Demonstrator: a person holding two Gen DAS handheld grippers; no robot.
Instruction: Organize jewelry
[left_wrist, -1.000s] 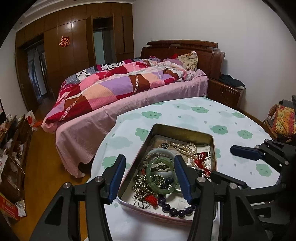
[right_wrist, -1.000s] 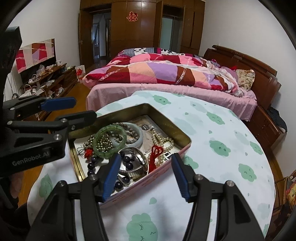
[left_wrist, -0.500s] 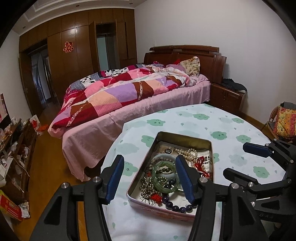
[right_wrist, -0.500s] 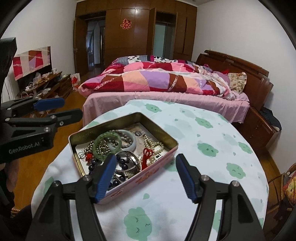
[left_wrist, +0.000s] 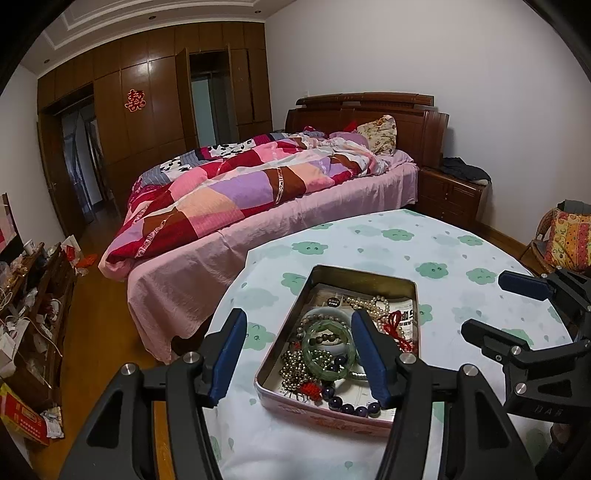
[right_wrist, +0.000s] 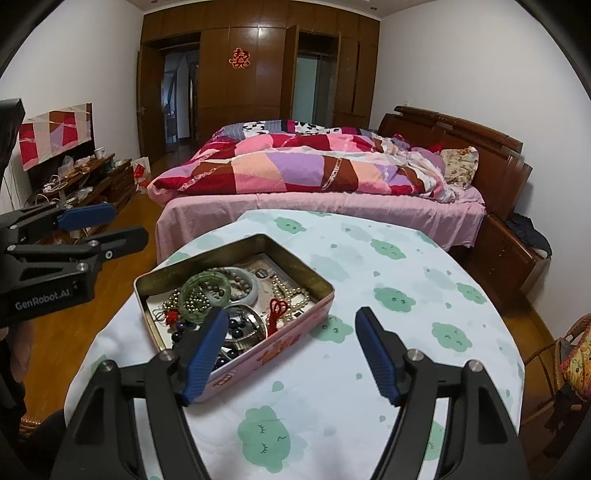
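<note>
Hovering with fingers apart and empty, the left gripper (left_wrist: 297, 354) and the right gripper (right_wrist: 290, 350), its fingers just widened, flank the open tin (right_wrist: 295, 325) of jewelry (left_wrist: 325, 347) on the worktop (right_wrist: 388, 288).

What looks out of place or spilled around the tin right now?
Nothing has spilled: the cloth around the tin is bare. Inside, the jewelry is a tangled heap: the green bangle lies over bead strings, and the pearls and red cord overlap. Both grippers hang open, holding nothing.
</note>
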